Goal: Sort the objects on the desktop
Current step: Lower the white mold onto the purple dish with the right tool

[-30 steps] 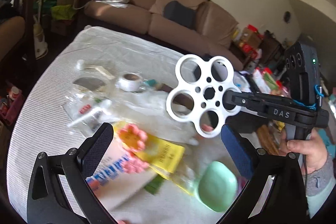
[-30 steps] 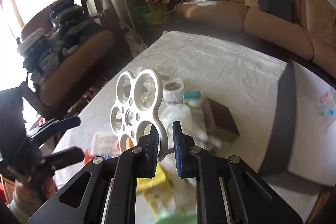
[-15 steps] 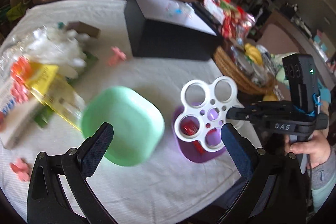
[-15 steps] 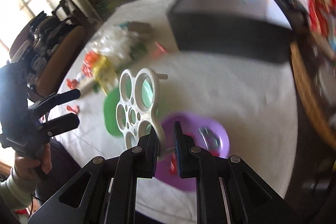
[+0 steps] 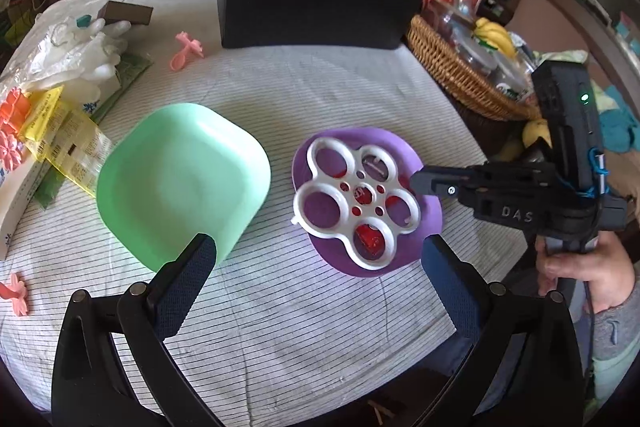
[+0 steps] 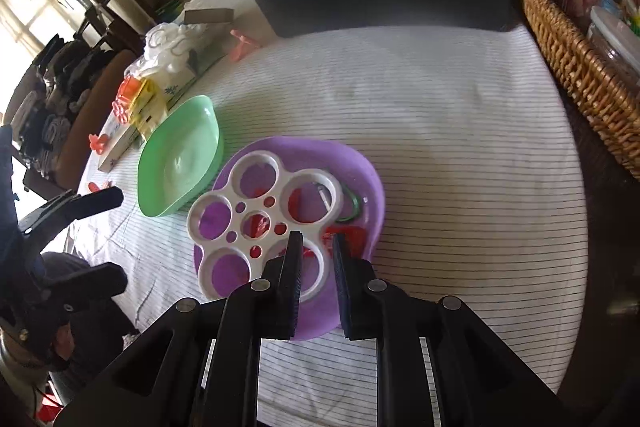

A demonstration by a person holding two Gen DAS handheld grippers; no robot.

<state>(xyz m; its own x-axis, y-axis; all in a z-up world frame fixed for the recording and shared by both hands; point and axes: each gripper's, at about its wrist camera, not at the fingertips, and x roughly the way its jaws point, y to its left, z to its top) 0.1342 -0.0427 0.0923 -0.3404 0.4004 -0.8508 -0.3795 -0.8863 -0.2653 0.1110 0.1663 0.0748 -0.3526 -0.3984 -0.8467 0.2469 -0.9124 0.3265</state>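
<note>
Lying flat across the purple plastic bowl (image 6: 360, 167) at lower centre of the right wrist frame, white five-ringed plastic disc (image 6: 260, 223), directly under the right gripper (image 6: 316, 247), jaws just parting off its near lobe; left gripper (image 5: 320, 259) gaping, empty, farther off.

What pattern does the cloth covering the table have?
White tablecloth with thin dark parallel stripes, clearest in the left wrist view.
</note>
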